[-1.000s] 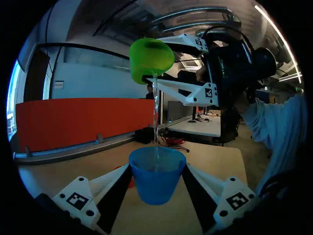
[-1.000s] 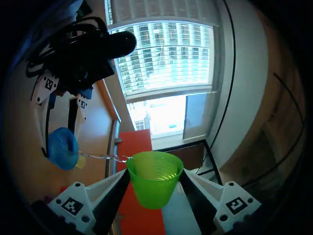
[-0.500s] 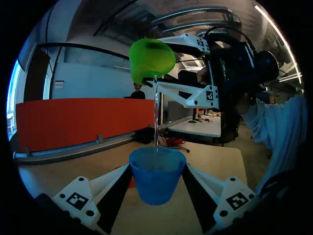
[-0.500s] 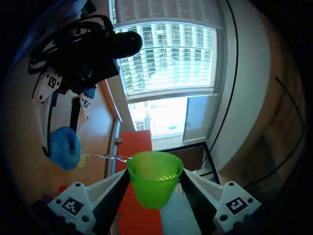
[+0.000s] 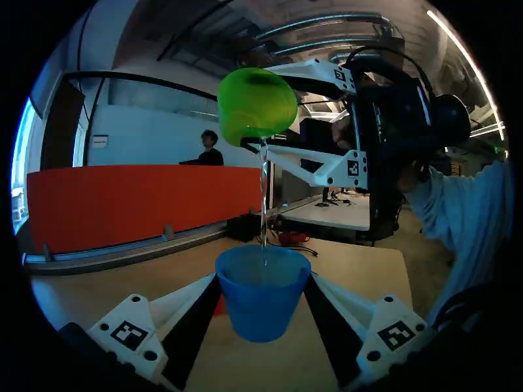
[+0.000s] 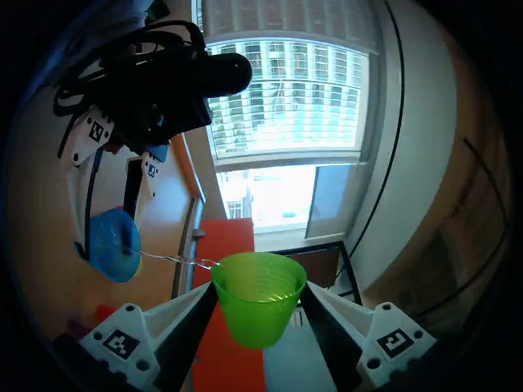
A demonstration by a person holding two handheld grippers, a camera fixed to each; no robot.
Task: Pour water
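Observation:
My left gripper (image 5: 261,294) is shut on a blue cup (image 5: 261,300), held upright just above the wooden table (image 5: 366,268). High above it my right gripper (image 5: 287,111) is shut on a green cup (image 5: 256,104) tipped on its side. A thin stream of water (image 5: 263,196) falls from the green cup's rim into the blue cup. In the right gripper view, my right gripper (image 6: 259,304) clamps the green cup (image 6: 259,300); the water (image 6: 173,259) runs toward the blue cup (image 6: 112,245), which sits in my left gripper (image 6: 114,215).
An orange partition (image 5: 137,199) runs behind the table. A person (image 5: 208,149) stands beyond it. A sleeve (image 5: 464,215) is at the right. A small red thing (image 5: 219,306) lies on the table behind the blue cup. A bright window with blinds (image 6: 287,124) is in the right gripper view.
The green cup has tipped a little further while the stream keeps running. The person behind the partition has walked left. The blue cup has stayed still.

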